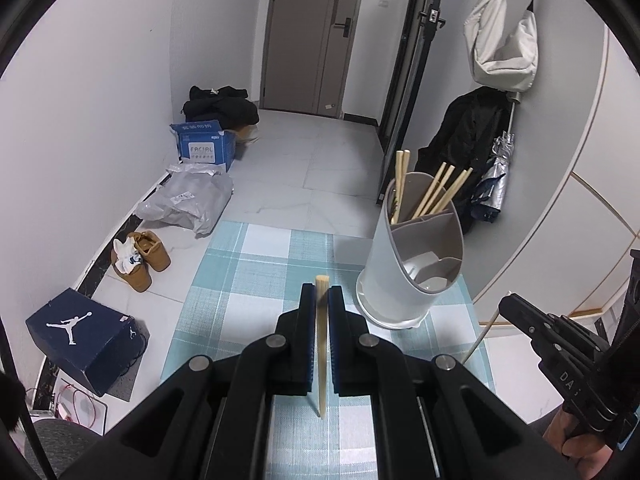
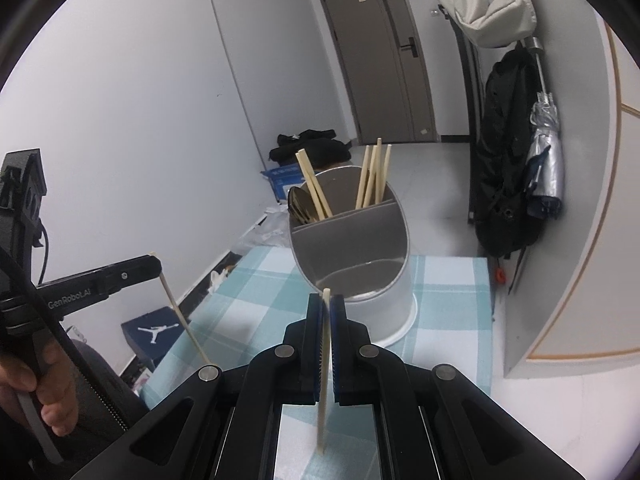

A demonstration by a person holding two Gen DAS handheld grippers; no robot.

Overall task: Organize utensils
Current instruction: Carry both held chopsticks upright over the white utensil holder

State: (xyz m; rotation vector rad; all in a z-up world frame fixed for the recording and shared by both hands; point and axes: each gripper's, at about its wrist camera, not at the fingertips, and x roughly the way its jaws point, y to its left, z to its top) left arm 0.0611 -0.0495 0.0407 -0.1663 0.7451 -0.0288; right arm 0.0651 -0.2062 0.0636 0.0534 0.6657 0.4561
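My left gripper (image 1: 321, 293) is shut on a pale wooden chopstick (image 1: 321, 360), held upright with its thin end down over the checked cloth. My right gripper (image 2: 327, 303) is likewise shut on a second chopstick (image 2: 323, 400). A white, slant-topped utensil holder (image 1: 400, 280) stands just ahead and to the right of the left gripper. In the right wrist view the holder (image 2: 384, 292) is straight ahead. Its rear compartments hold several chopsticks (image 2: 374, 176) and a dark spoon (image 2: 300, 204). The right gripper (image 1: 505, 304) shows at the left view's right edge, and the left gripper (image 2: 156, 264) at the right view's left edge.
A teal checked tablecloth (image 1: 248, 280) covers the table. On the floor to the left lie a dark blue shoe box (image 1: 80, 336), tan shoes (image 1: 140, 260), a grey plastic bag (image 1: 188, 200) and a blue carton (image 1: 206, 148). A curved white wall (image 1: 560, 200) rises at the right.
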